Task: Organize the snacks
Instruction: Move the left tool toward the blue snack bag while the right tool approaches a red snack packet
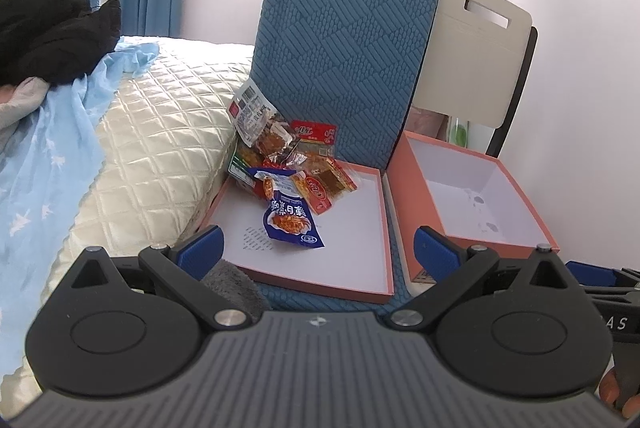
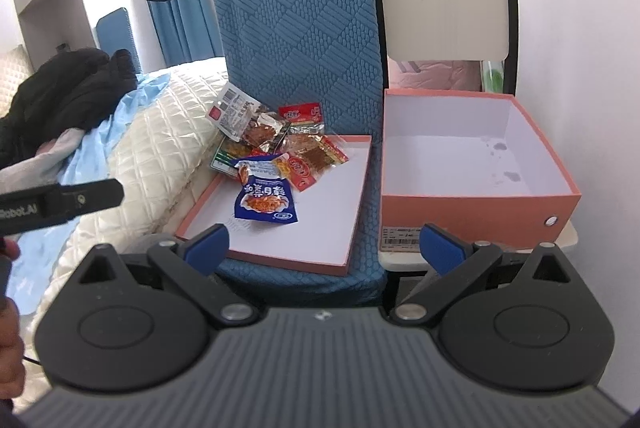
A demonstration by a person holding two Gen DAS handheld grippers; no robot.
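Several snack packets are piled at the far left corner of a shallow orange box lid (image 1: pixel 352 268) (image 2: pixel 320 240) on a blue-covered chair. A blue packet (image 1: pixel 289 220) (image 2: pixel 265 205) lies nearest me, with red and clear packets (image 1: pixel 320 183) (image 2: pixel 310 159) behind it. An empty orange box (image 1: pixel 480 203) (image 2: pixel 472 163) stands to the right on a white chair. My left gripper (image 1: pixel 318 252) is open and empty, short of the lid's near edge. My right gripper (image 2: pixel 324 248) is open and empty, over the gap between lid and box.
A bed with a cream quilt (image 1: pixel 160 131) (image 2: pixel 152 131), a light blue sheet and black clothes (image 1: pixel 52 35) lies to the left. The blue chair back (image 1: pixel 344 39) (image 2: pixel 296 19) rises behind the lid. A white wall is at the right. The left gripper's side (image 2: pixel 60 205) shows in the right wrist view.
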